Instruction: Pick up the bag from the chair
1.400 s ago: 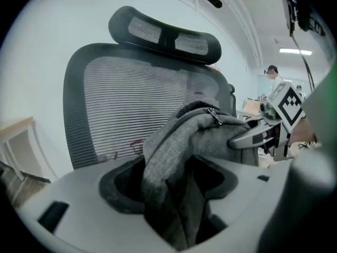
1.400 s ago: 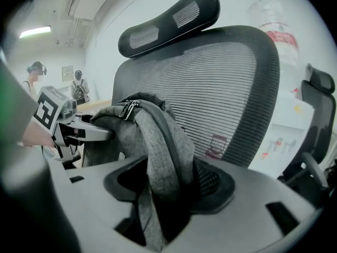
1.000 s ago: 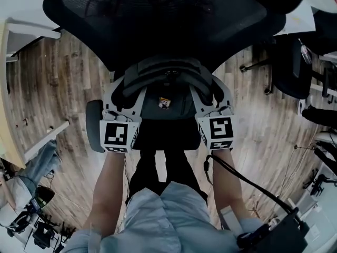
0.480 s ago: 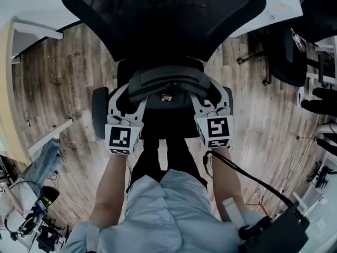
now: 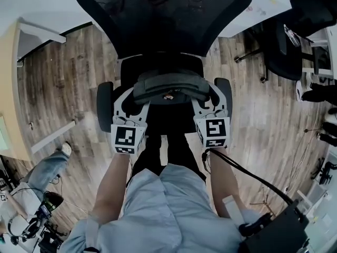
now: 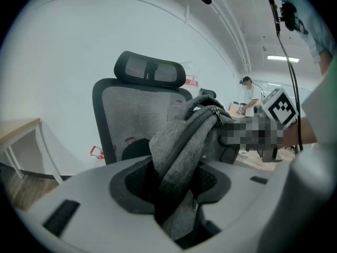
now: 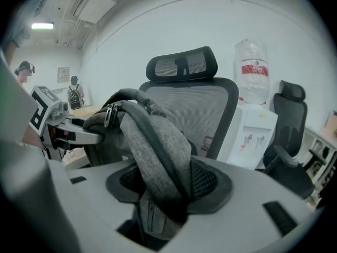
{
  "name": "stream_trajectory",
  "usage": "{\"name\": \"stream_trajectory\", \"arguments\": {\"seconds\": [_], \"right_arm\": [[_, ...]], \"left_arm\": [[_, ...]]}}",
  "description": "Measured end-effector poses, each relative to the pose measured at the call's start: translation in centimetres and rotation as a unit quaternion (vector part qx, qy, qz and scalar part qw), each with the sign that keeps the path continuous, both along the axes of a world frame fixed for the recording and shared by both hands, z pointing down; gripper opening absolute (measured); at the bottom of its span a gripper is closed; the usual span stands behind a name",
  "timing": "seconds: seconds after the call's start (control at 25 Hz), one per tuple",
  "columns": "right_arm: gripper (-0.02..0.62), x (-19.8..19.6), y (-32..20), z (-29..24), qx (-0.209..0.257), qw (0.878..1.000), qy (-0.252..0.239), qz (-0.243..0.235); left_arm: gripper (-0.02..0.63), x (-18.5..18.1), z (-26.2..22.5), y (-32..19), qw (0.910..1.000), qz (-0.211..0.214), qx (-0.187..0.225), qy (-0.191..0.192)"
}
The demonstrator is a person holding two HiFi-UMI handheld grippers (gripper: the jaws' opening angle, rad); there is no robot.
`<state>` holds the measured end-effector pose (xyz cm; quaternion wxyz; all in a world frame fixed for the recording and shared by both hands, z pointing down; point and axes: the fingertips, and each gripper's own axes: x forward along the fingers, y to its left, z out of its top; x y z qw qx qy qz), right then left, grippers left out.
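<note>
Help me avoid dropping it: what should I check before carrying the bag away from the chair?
1. Hold of the left gripper on the bag: ok, shut on its grey fabric.
2. Hold of the right gripper: ok, shut on the bag's other side.
3. The bag sits level between the two: ok.
4. The bag is clear of the chair seat: cannot tell from above.
5. The cable from the right gripper runs away from the chair: ok.
</note>
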<state>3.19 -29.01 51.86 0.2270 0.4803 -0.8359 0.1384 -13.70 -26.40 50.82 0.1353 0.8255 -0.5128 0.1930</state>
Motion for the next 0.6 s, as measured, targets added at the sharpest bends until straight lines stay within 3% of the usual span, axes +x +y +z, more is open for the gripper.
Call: {"name": "stream_trajectory", "arguments": {"seconds": [0.28,0.6], "right_arm": [[0.187,-1.5,1.4,-1.5,-0.004,1.000,-0.009,-0.003],[0.181,-2.6,2.9,-6.6,0.017,0.999,-0.042,0.006]], "left_arm": [[0.170,-1.6,-1.4,1.4,1.0000,-0.007,0.006,0.001],[0.170,-2.6,-7.4,2.7,0.9991,-0.011,0.040,-0.012]]}}
